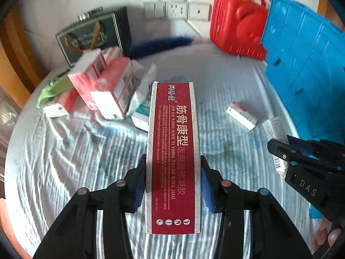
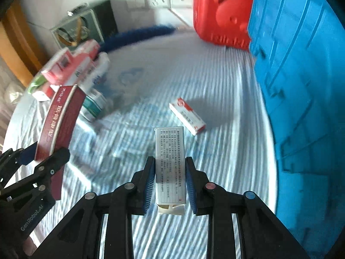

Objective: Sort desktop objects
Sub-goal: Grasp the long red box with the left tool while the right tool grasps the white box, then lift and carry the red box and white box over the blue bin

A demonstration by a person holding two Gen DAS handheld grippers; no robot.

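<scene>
My left gripper (image 1: pixel 173 172) is shut on a long dark red medicine box (image 1: pixel 173 157) and holds it above the striped cloth; the box also shows in the right wrist view (image 2: pixel 60 120). My right gripper (image 2: pixel 170 172) is shut on a slim white box with printed text (image 2: pixel 170 164), also seen at the right of the left wrist view (image 1: pixel 276 129). A small red and white box (image 2: pixel 187 115) lies on the cloth ahead of the right gripper and shows in the left wrist view too (image 1: pixel 241 115). A pile of pink and white boxes (image 1: pixel 105 86) lies at the left.
A blue plastic crate (image 1: pixel 306 69) stands along the right side, with a red case (image 1: pixel 235 28) behind it. A dark framed box (image 1: pixel 94 34) and a blue brush (image 1: pixel 159 45) sit at the back by the wall sockets (image 1: pixel 176 10). A green cloth (image 1: pixel 54 90) lies left.
</scene>
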